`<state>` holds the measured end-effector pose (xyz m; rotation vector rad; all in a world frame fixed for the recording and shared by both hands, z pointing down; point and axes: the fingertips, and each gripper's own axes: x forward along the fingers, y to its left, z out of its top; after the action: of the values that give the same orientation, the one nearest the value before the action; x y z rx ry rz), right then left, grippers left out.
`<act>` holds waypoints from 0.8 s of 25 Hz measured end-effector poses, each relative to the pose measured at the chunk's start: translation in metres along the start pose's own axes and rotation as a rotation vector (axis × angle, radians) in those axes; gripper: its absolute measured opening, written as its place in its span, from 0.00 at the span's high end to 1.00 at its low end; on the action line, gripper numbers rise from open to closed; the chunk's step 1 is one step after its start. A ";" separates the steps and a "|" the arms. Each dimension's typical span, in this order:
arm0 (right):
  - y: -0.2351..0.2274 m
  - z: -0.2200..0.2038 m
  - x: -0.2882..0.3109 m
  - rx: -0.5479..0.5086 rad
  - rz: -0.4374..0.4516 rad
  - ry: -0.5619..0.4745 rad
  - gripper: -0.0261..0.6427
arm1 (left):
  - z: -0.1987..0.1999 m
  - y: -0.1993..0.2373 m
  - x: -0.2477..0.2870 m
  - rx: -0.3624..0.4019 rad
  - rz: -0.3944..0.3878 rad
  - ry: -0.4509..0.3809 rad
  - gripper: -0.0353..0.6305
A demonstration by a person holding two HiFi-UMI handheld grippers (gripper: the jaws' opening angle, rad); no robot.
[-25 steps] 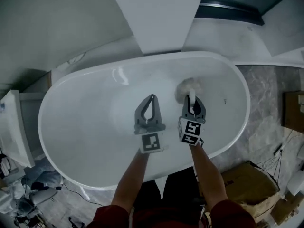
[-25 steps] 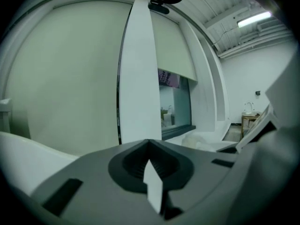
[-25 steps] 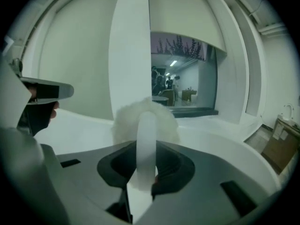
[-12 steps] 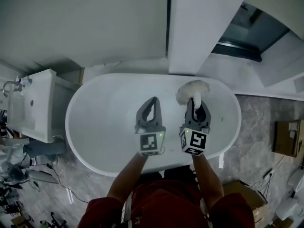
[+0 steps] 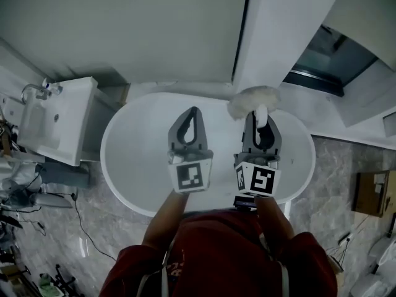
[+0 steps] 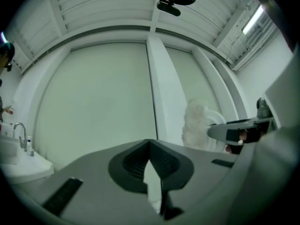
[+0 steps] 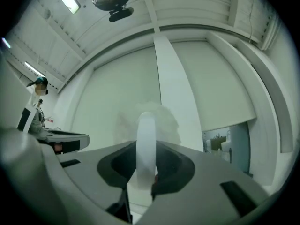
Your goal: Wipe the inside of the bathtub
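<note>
The white oval bathtub (image 5: 110,166) lies below me in the head view. Both grippers are held high above it, pointing at the far wall. My left gripper (image 5: 192,111) is shut with nothing between its jaws, which also meet at their tips in the left gripper view (image 6: 150,144). To its right, my right gripper (image 5: 261,121) is shut on the white handle (image 7: 146,139) of a fluffy white duster. The duster's head (image 5: 252,99) shows over the tub's far rim and against the wall in the right gripper view (image 7: 157,118).
A white sink (image 5: 52,125) with a tap stands left of the tub. A white pillar (image 5: 278,36) rises behind the tub. Cardboard boxes (image 5: 371,193) sit on the marble floor at the right, cables and clutter (image 5: 34,200) at the left.
Both grippers have risen out of the tub toward the camera. The duster's head has left the tub's inside. The tub now looks smaller and farther below.
</note>
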<state>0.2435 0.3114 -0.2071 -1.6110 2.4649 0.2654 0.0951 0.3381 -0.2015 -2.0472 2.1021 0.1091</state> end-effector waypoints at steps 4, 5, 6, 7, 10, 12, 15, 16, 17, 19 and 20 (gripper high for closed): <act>0.021 0.026 -0.009 -0.051 0.042 -0.076 0.82 | 0.022 0.013 -0.017 -0.005 0.031 -0.050 0.92; 0.026 0.030 -0.012 -0.062 0.053 -0.086 0.82 | 0.026 0.017 -0.022 -0.006 0.039 -0.060 0.92; 0.032 0.033 -0.015 -0.073 0.062 -0.092 0.82 | 0.029 0.019 -0.026 -0.006 0.045 -0.067 0.92; 0.036 0.036 -0.017 -0.081 0.069 -0.097 0.82 | 0.033 0.021 -0.029 -0.003 0.049 -0.074 0.92; 0.043 0.041 -0.023 -0.091 0.081 -0.103 0.82 | 0.040 0.023 -0.038 0.014 0.056 -0.085 0.92; 0.047 0.042 -0.028 -0.099 0.085 -0.103 0.82 | 0.041 0.023 -0.044 0.019 0.059 -0.089 0.92; 0.049 0.041 -0.032 -0.108 0.092 -0.103 0.82 | 0.041 0.022 -0.050 0.011 0.062 -0.097 0.92; 0.049 0.041 -0.034 -0.110 0.093 -0.102 0.82 | 0.040 0.021 -0.051 0.011 0.060 -0.100 0.92; 0.048 0.041 -0.035 -0.112 0.094 -0.099 0.82 | 0.040 0.019 -0.052 0.012 0.056 -0.100 0.92; 0.047 0.041 -0.036 -0.113 0.094 -0.091 0.82 | 0.039 0.017 -0.053 0.011 0.049 -0.089 0.92; 0.048 0.041 -0.036 -0.113 0.093 -0.087 0.82 | 0.038 0.018 -0.054 0.007 0.046 -0.083 0.92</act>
<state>0.2161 0.3721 -0.2353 -1.4939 2.5026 0.4865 0.0822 0.3992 -0.2299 -1.9561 2.0964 0.1907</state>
